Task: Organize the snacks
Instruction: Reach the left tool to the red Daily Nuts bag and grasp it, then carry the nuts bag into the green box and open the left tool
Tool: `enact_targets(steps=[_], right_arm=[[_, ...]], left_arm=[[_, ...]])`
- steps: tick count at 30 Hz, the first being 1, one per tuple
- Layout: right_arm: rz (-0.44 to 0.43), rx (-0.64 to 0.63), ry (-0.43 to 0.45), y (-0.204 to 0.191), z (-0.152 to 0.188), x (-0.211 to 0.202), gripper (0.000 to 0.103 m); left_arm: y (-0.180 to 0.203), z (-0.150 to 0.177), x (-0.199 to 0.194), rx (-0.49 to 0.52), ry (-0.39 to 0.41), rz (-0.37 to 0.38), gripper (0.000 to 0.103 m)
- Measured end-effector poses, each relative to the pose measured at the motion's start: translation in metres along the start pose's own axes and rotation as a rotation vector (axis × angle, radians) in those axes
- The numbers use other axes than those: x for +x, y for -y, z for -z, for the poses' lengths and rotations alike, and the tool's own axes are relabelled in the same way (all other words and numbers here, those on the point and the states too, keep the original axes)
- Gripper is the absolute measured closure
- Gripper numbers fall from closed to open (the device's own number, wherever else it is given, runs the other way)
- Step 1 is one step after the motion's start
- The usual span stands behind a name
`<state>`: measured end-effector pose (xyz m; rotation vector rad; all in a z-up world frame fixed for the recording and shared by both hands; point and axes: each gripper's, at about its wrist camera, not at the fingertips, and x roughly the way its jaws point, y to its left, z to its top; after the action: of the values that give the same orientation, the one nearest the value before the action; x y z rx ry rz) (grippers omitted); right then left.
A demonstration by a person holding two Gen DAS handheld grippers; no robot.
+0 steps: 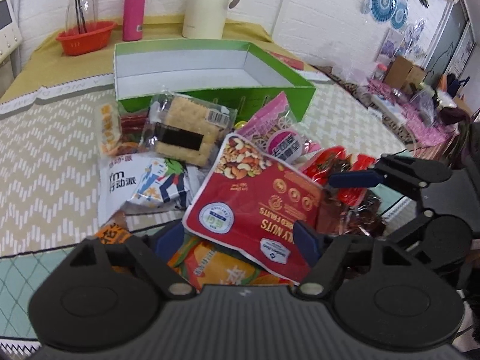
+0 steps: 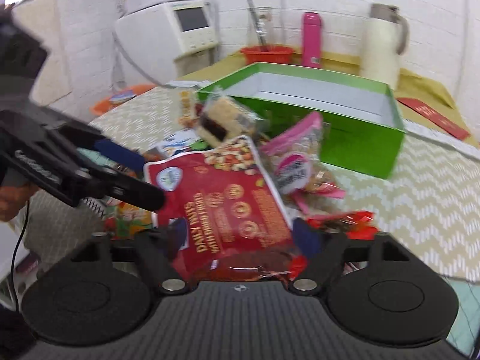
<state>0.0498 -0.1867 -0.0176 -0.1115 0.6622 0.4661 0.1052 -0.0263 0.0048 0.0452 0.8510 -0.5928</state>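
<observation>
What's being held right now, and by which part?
Nothing looks gripped: left gripper and right gripper both stand open, with the red Daily Nuts bag between their fingers.

A tilted red nut pouch [image 1: 255, 198] tops the snack pile [image 1: 168, 150] just before an open green box [image 1: 210, 69].

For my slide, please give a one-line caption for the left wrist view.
Open left gripper over a red nuts pouch in a snack pile, before an empty green box.
</observation>
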Motion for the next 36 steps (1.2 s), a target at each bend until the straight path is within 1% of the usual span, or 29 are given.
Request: enact_targets(steps=[1, 2, 3, 5, 6, 7, 8, 9, 10, 12, 13, 14, 15, 16, 17, 18, 22, 26, 31, 34, 36], right_arm=[[0.010, -0.030, -0.010, -0.004, -0.001, 0.004, 0.000], [0.021, -0.046, -0.022, -0.005, -0.001, 0.009, 0.000], [0.026, -0.053, -0.036, -0.003, -0.001, 0.013, 0.000], [0.021, -0.056, -0.075, 0.004, 0.001, 0.022, 0.000], [0.008, -0.054, -0.067, 0.008, 0.003, 0.023, 0.000], [0.005, -0.046, -0.074, 0.010, 0.002, 0.026, 0.000], [-0.013, -0.034, -0.073, 0.012, 0.001, 0.028, 0.000], [-0.014, -0.021, -0.075, 0.013, 0.000, 0.030, 0.000], [-0.013, -0.009, -0.072, 0.014, -0.001, 0.030, 0.000], [0.000, 0.004, -0.039, 0.017, -0.002, 0.025, 0.000], [0.001, 0.024, -0.023, 0.021, -0.003, 0.024, 0.011], [0.005, 0.054, -0.018, 0.025, -0.003, 0.023, 0.034], [0.034, 0.078, -0.019, 0.028, -0.004, 0.024, 0.046], [0.037, 0.089, -0.010, 0.029, -0.005, 0.022, 0.070], [0.063, 0.079, 0.000, 0.027, -0.006, 0.020, 0.083], [0.079, 0.065, 0.013, 0.025, -0.006, 0.015, 0.083], [0.072, 0.090, 0.067, 0.026, -0.008, -0.005, 0.086], [0.085, 0.087, 0.127, 0.024, -0.021, -0.021, 0.087], [0.099, 0.086, 0.209, 0.034, -0.055, -0.030, 0.088], [0.112, 0.096, 0.239, 0.046, -0.077, -0.020, 0.088], [0.119, 0.103, 0.248, 0.054, -0.089, -0.010, 0.088]], left_arm=[[0.001, -0.001, 0.007, 0.015, -0.014, -0.005, 0.030], [0.001, -0.002, 0.014, 0.016, -0.029, 0.005, 0.033], [0.001, -0.002, 0.020, 0.015, -0.042, 0.009, 0.033], [0.001, -0.003, 0.028, 0.031, -0.053, 0.016, 0.040], [0.001, -0.004, 0.030, 0.036, -0.052, 0.022, 0.043], [0.001, -0.005, 0.032, 0.042, -0.051, 0.031, 0.048], [0.000, -0.006, 0.032, 0.034, -0.054, 0.048, 0.059], [-0.001, -0.007, 0.032, 0.020, -0.057, 0.064, 0.063], [-0.001, -0.007, 0.031, 0.016, -0.053, 0.060, 0.066], [-0.004, -0.006, 0.031, 0.007, -0.037, 0.037, 0.066], [-0.006, -0.007, 0.031, -0.008, -0.033, 0.043, 0.069], [-0.007, -0.010, 0.031, -0.023, -0.030, 0.043, 0.077], [-0.005, -0.012, 0.031, -0.022, -0.015, 0.035, 0.078], [-0.002, -0.014, 0.028, -0.016, -0.001, 0.020, 0.081], [-0.001, -0.015, 0.025, -0.012, 0.011, 0.016, 0.083], [-0.001, -0.016, 0.020, -0.012, 0.024, 0.023, 0.083], [0.000, -0.019, 0.000, -0.022, 0.074, 0.038, 0.084], [0.002, -0.031, -0.014, -0.034, 0.121, 0.046, 0.084], [-0.005, -0.067, -0.026, -0.052, 0.204, 0.048, 0.085], [-0.014, -0.092, -0.021, -0.062, 0.238, 0.030, 0.085], [-0.021, -0.107, -0.012, -0.067, 0.244, 0.014, 0.085]])
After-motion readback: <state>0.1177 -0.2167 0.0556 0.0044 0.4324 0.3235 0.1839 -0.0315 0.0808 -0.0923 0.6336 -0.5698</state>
